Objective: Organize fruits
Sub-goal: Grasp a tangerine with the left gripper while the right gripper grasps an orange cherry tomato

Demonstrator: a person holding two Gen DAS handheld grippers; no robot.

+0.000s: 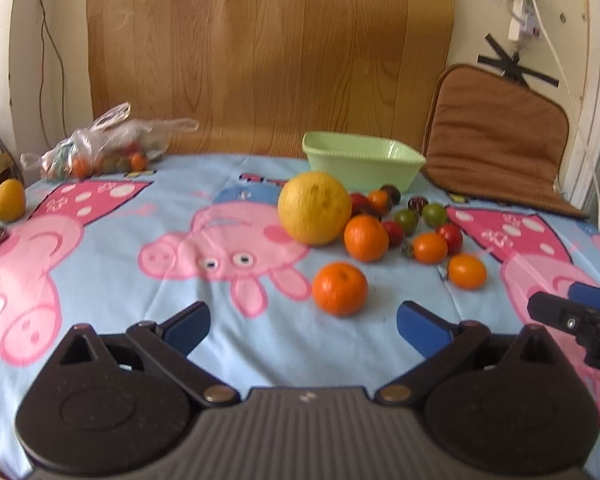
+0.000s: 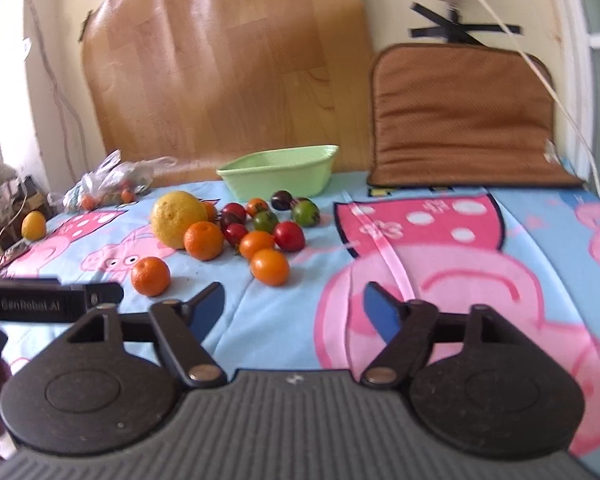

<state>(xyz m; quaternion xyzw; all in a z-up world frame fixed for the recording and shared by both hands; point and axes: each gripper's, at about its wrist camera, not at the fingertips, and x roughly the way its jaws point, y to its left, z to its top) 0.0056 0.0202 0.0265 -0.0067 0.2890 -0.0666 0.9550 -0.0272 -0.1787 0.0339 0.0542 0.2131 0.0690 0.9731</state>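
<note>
Setting: Cartoon-pig bedsheet (image 1: 100,208) in blue and pink covered the surface, with a wood-grain board (image 1: 268,52) leaning on the wall behind it and a brown cushion (image 1: 496,132) propped at the back right.

Left view, my left gripper (image 1: 302,320): its blue-tipped jaws stood spread wide and held nothing, low over the sheet.

Left view, fruit: a mandarin (image 1: 340,288) lay just beyond my open jaws, apart from the main pile. A large yellow citrus (image 1: 315,208) sat further back, touching a second orange (image 1: 366,238), with small red, green and orange tomatoes (image 1: 430,247) clustered to their right.

Left view, bowl: a pale green bowl (image 1: 360,160) sat behind the pile, near the board.

Left view, edges: a plastic bag (image 1: 104,148) of small fruit lay at the back left, a lone yellow-orange fruit (image 1: 9,199) near it, well apart from the pile. My right gripper (image 1: 572,314) poked in at the right edge.

Right view, my right gripper (image 2: 294,310): jaws were parted and empty, above the sheet.

Right view, fruit: the pile lay ahead and left of my jaws, an orange tomato (image 2: 270,267) nearest, the green bowl (image 2: 280,174) behind.
</note>
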